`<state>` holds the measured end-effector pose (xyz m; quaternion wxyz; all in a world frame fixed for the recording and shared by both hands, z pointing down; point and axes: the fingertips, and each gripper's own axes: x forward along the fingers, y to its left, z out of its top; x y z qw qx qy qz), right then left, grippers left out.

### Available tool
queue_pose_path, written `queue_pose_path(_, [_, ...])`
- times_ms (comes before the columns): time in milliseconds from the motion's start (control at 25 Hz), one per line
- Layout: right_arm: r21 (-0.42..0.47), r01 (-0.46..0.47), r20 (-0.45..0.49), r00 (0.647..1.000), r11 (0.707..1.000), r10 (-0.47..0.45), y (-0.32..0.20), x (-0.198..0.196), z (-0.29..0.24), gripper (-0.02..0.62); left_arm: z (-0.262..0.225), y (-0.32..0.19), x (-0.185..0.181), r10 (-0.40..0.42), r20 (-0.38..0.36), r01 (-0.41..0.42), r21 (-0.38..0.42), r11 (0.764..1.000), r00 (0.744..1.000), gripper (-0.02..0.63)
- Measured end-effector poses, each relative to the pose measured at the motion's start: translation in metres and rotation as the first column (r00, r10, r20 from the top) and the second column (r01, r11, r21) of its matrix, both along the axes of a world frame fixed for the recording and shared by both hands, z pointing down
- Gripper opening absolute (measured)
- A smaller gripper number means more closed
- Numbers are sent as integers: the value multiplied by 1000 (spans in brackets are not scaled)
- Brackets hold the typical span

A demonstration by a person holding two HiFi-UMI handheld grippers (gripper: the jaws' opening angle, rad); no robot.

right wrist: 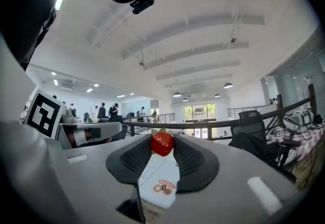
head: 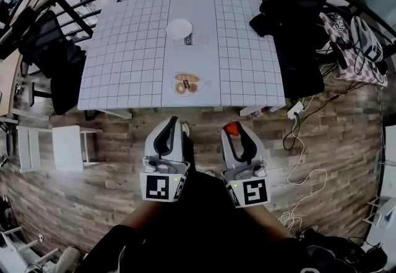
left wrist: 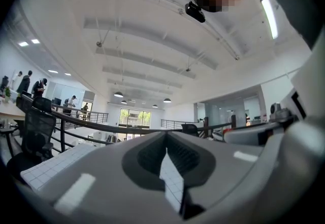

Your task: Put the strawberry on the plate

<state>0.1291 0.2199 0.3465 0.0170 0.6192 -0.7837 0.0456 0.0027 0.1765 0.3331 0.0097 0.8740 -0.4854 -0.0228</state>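
A red strawberry (head: 231, 129) (right wrist: 162, 143) sits pinched between the tips of my right gripper (head: 232, 131) (right wrist: 162, 145), which is shut on it. That gripper hangs over the wooden floor, just short of the table's near edge. The white plate (head: 179, 29) lies on the far half of the grid-cloth table (head: 124, 61), well ahead of both grippers. My left gripper (head: 176, 123) (left wrist: 166, 142) floats beside the right one, its tips together and nothing held. In the right gripper view the strawberry hides the far part of the table.
A heart-shaped dish of snacks (head: 185, 84) (right wrist: 163, 186) lies near the table's front edge, between me and the plate. Black chairs (head: 52, 61) stand at the left, and one draped in dark cloth (head: 297, 30) at the right. A power strip with cables (head: 296, 109) is on the floor, and a white stool (head: 67, 147) at the left.
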Motion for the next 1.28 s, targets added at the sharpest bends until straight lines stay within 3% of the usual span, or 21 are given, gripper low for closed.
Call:
queue_pose_path(320, [-100, 64, -5, 998, 993, -65, -109, -35, 22, 129, 14, -109, -35, -31, -16, 30, -61, 998, 999, 9])
queue_pose_path(680, [-133, 84, 13, 996, 988, -83, -211, -67, 19, 129, 12, -199, -64, -31, -24, 29, -77, 997, 999, 9])
queue_pose_path(1080, [-123, 66, -10, 998, 990, -67, -287, -98, 13, 129, 18, -262, -83, 32, -39, -35, -105, 994, 999, 9])
queue_pose_path(1280, [-136, 53, -43, 997, 989, -59, -304, -102, 20, 129, 18, -297, -100, 10, -50, -16, -113, 994, 999, 9])
